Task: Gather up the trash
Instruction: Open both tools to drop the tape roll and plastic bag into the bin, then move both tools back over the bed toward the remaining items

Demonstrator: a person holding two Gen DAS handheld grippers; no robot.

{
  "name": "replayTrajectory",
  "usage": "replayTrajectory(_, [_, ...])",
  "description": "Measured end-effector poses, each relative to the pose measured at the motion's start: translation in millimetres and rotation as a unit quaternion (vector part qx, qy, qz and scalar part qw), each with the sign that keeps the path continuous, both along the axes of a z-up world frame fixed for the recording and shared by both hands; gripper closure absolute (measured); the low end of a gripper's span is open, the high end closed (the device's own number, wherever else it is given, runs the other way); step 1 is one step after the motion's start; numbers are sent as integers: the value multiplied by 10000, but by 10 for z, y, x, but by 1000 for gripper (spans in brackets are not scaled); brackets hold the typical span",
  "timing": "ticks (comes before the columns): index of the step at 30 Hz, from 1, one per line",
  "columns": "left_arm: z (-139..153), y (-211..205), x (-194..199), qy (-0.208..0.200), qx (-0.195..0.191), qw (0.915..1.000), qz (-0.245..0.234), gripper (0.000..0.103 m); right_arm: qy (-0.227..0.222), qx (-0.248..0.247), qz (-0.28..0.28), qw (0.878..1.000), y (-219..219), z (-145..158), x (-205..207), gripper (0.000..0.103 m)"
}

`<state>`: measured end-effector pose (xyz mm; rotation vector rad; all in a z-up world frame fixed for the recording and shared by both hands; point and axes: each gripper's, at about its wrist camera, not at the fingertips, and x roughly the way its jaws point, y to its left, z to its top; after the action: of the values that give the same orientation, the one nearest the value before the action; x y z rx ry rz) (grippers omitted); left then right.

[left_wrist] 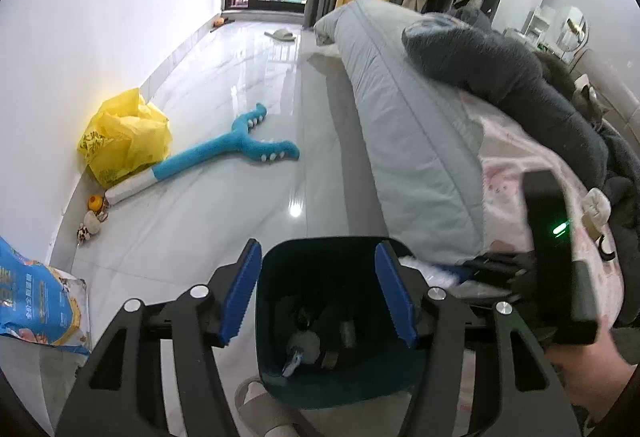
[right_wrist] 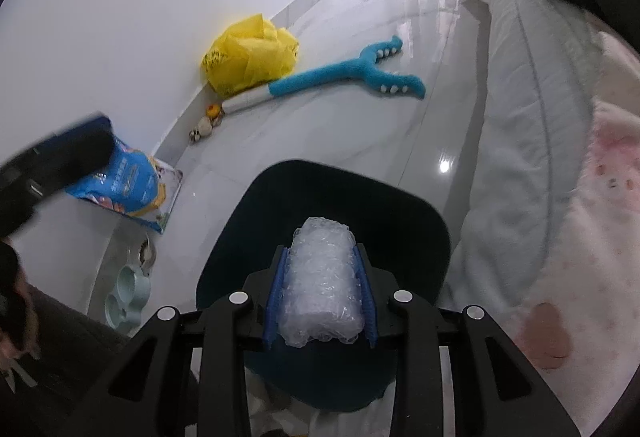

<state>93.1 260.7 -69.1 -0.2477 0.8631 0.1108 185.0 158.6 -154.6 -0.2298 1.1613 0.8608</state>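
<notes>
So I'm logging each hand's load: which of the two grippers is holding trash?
The right gripper, shut on a wad of bubble wrap above the dark bin. The left gripper stands open and empty.

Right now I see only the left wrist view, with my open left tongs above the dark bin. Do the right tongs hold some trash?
Observer: Yes, the right tongs are shut on a wad of clear bubble wrap.
Operator: Is it over the bin already?
Observer: In the right wrist view it lines up with the open mouth of the dark bin.
Operator: What else lies near?
Observer: A pale green bowl stands on the floor left of the bin.
</notes>
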Motion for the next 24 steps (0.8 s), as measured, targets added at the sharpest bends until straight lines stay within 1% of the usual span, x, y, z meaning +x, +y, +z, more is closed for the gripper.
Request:
replayTrajectory(7, [228, -30, -87, -340, 162, 9993, -67, 44, 105, -201, 152, 9996, 92, -134, -66, 68])
replayTrajectory(10, [297, -39, -117, -431, 218, 9988, -75, 44, 155, -303, 219, 9992, 119, -196, -89, 66])
replayTrajectory(12, [342, -49, -133, -508, 241, 9984, -78, 44, 181, -348, 270, 9989, 128, -218, -111, 62])
replayTrajectory(14, [392, -51, -143, -595, 239, 9979, -64, 44, 178, -345, 298, 9988, 136, -216, -125, 47])
replayTrajectory(15, [418, -48, -152, -634, 214, 9977, -56, 44, 174, -334, 311, 9988, 137, -213, -131, 45])
replayTrajectory(17, [482, -50, -174, -742, 173, 9971, -31, 44, 152, -334, 335, 9988, 132, -195, -139, 42])
replayTrajectory(21, [598, -104, -192, -898, 123, 9959, -31, 44, 82, -288, 364, 9989, 118, -136, -169, 42])
replayTrajectory(24, [690, -175, -194, -1014, 169, 9947, -98, 44, -26, -205, 412, 9989, 72, -39, -192, 41])
